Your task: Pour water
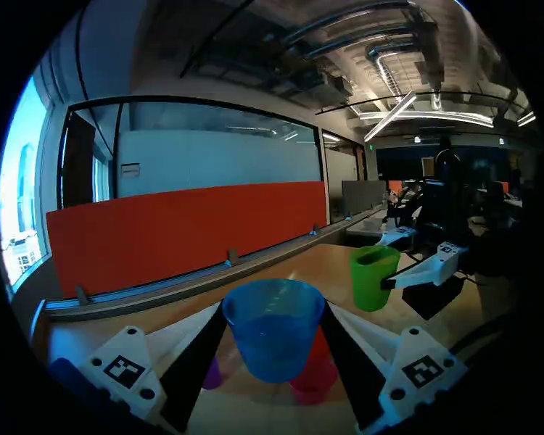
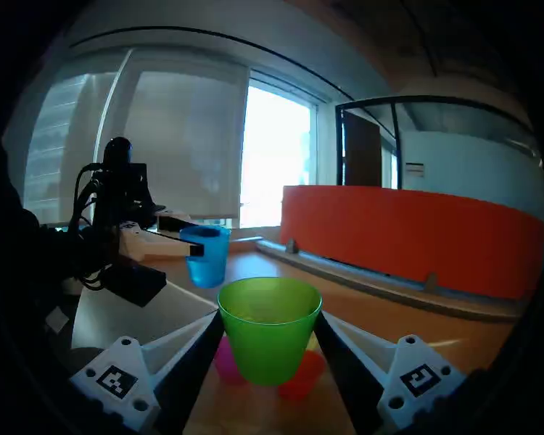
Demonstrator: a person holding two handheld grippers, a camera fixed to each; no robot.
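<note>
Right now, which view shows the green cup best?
The right gripper view: the green cup sits close, large and centred between the jaws, with its rim in plain sight. The left gripper view shows it smaller and farther off, from the side, held in the other jaws.

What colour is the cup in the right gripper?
It's a bright green translucent plastic cup, clearest in the right gripper view.

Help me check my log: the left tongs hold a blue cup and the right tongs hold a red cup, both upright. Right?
No: the right tongs hold a green cup, not a red one, as the right gripper view shows. The left tongs do hold a blue cup, and both stand upright.
</note>
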